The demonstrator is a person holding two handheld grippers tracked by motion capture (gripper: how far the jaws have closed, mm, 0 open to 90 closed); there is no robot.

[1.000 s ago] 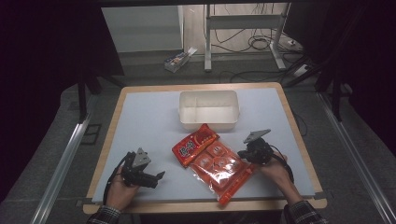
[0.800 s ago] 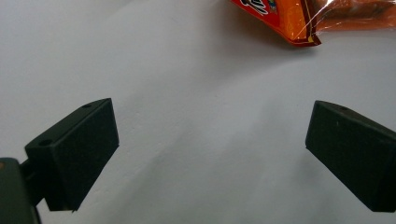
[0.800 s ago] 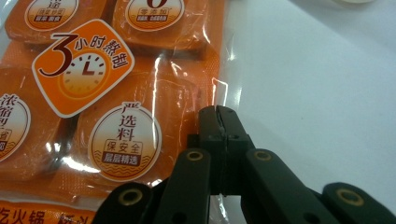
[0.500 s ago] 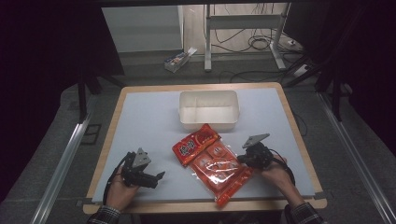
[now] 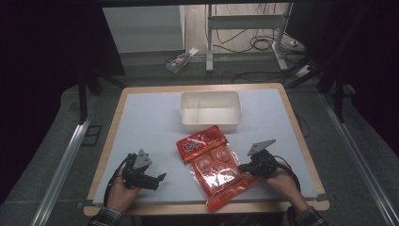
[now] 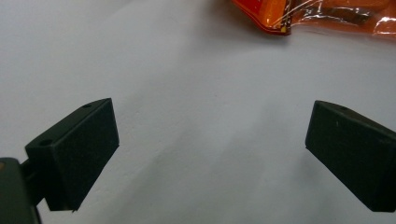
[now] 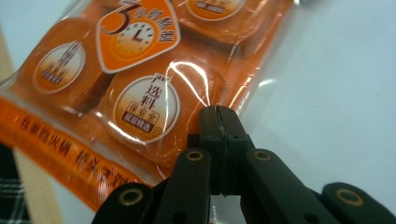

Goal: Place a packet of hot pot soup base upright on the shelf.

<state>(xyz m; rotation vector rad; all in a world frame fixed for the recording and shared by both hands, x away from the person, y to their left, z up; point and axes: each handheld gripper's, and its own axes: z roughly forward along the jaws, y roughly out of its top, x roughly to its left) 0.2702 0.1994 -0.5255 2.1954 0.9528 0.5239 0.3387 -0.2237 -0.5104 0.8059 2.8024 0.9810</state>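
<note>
Here, table: pale top with a wooden rim, seen from above.
Bin: white, two compartments, at the far middle of the table.
Pack: orange-red snack bag lying flat on the table, just in front of the bin, running toward the near edge and tilted to the right.
Right gripper: held in the right hand at the pack's right edge; in the right gripper view its fingers are pressed together on the clear plastic border of the pack.
Left gripper: held in the left hand near the table's near-left part, well apart from the pack; in the left gripper view its fingers stand wide with bare table between them, and a corner of the pack lies farther off.
</note>
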